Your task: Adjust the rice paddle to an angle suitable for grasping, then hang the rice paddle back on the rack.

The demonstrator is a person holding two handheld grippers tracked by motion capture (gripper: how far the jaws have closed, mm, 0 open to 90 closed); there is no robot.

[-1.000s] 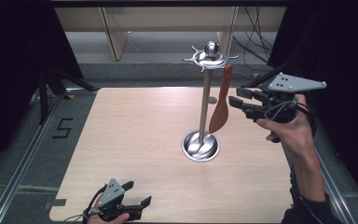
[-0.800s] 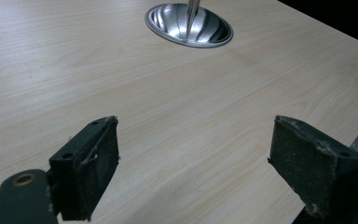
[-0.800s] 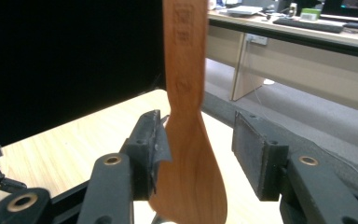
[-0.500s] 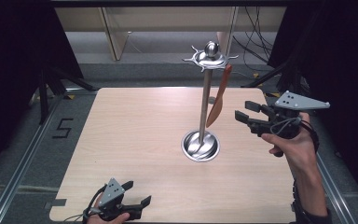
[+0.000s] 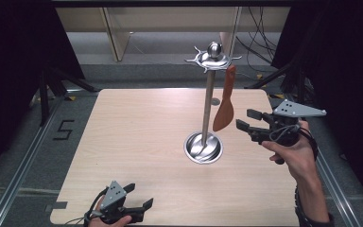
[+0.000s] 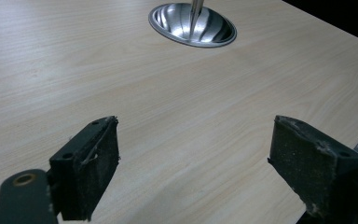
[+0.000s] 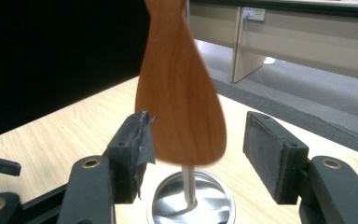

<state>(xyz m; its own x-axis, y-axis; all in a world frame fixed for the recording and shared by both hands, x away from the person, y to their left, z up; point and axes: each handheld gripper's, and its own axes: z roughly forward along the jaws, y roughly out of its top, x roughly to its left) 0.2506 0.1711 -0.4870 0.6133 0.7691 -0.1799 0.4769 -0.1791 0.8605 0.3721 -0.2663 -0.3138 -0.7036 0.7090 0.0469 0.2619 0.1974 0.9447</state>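
Overhead, my right gripper (image 5: 249, 120) hovers at the right side of the wooden table (image 5: 132, 142), held in my right hand (image 5: 295, 153), with its grey three-cornered plate (image 5: 297, 109) on top. Its jaws are spread wide and hold nothing; they point left toward the wooden spatula (image 5: 224, 100), which hangs from the crown of the metal stand (image 5: 208, 106). The spatula's broad blade hangs just beside the stand's pole, on its right, and ends above the table without touching it. In the right gripper view, the blade (image 7: 179, 93) sits between and beyond my two pads (image 7: 268, 154), apart from both; whether the left pad's frayed edge overlaps it only by line of sight I cannot tell. Below the blade, the pole meets the stand's round, dished base (image 7: 191, 203).

My left gripper (image 5: 139, 196) rests low at the near edge of the table, left of centre, in my left hand (image 5: 111, 218). Its jaws are likewise wide and empty. In the left gripper view, bare tabletop (image 6: 74, 70) lies between the two pads (image 6: 95, 172), and the stand's base (image 6: 192, 31) sits well apart at the far end of the view.
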